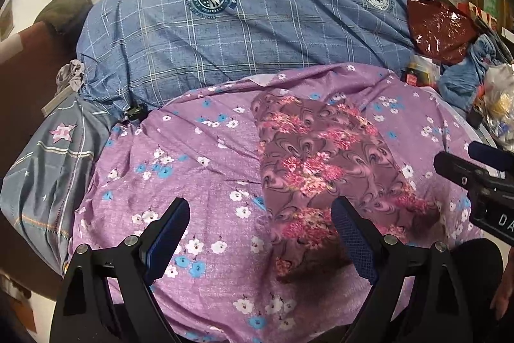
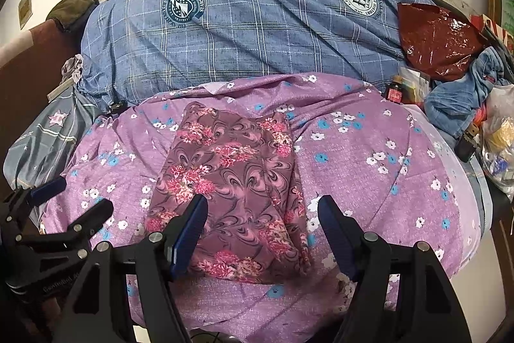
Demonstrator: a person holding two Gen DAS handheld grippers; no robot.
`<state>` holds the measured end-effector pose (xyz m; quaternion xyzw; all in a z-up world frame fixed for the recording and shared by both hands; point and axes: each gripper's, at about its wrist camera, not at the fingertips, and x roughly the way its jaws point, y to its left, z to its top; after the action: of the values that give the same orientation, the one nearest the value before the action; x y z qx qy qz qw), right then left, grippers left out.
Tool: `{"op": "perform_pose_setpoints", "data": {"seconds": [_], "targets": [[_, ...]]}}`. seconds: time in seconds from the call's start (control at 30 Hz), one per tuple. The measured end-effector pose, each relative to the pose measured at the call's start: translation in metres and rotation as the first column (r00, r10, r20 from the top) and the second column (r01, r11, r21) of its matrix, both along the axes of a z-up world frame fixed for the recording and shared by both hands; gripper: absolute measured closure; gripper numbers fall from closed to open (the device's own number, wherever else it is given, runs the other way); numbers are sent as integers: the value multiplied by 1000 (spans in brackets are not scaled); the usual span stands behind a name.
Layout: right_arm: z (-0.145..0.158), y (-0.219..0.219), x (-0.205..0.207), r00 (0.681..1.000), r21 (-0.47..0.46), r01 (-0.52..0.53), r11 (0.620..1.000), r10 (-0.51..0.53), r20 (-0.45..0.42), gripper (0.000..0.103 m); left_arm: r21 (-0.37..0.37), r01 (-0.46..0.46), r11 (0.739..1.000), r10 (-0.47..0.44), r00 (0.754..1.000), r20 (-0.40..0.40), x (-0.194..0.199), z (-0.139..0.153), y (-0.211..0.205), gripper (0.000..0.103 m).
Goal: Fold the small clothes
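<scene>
Purple flowered bedspread (image 2: pixel 369 182) under folded floral garment (image 2: pixel 237 192).
Thin, limp, light; pinch near-edge corners. Left gripper (image 1: pixel 260 233) and right gripper (image 2: pixel 263 233) jaws apart, empty.

The folded garment (image 2: pixel 237 192) is dusky mauve, printed with dark swirls and bunches of pink and cream flowers. It lies on a lilac bedspread (image 2: pixel 369 182) scattered with small white and bright blue blossoms. Along the bed's far edge runs a denim-blue quilt (image 2: pixel 257 31) crossed by thin white check lines, bearing two round crests, one dark teal, one white. At the left edge a grey-blue pillow (image 1: pixel 48 169) shows pale stripes and a pink star-like emblem. Toward the right edge sit a glossy dark red bag (image 2: pixel 440 37) and faded blue jeans (image 2: pixel 459 98). Both grippers are black with dark blue pads (image 2: pixel 189 230)
</scene>
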<state>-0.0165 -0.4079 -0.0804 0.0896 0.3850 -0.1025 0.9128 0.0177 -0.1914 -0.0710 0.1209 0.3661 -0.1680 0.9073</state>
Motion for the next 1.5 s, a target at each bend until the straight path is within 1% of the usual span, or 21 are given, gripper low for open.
{"op": "perform_pose_setpoints", "data": {"seconds": [0.17, 0.33, 0.8, 1.17, 1.5], "targets": [[-1, 3, 1, 1000, -11, -2, 1000, 2, -3, 30, -9, -10, 1000, 10, 1000, 11, -1, -2, 4, 12], [-3, 5, 2, 1000, -17, -7, 1000, 7, -13, 30, -4, -23, 1000, 23, 1000, -5, 2, -8, 7, 12], [-7, 6, 3, 1000, -29, -10, 1000, 9, -22, 30, -2, -39, 999, 39, 999, -22, 10, -10, 8, 12], [-9, 4, 3, 1000, -31, -8, 1000, 7, -25, 30, 9, -30, 1000, 30, 999, -13, 9, -11, 4, 12], [-6, 8, 7, 999, -38, -19, 999, 18, -28, 30, -4, -46, 999, 46, 999, -5, 12, -7, 8, 12]]}}
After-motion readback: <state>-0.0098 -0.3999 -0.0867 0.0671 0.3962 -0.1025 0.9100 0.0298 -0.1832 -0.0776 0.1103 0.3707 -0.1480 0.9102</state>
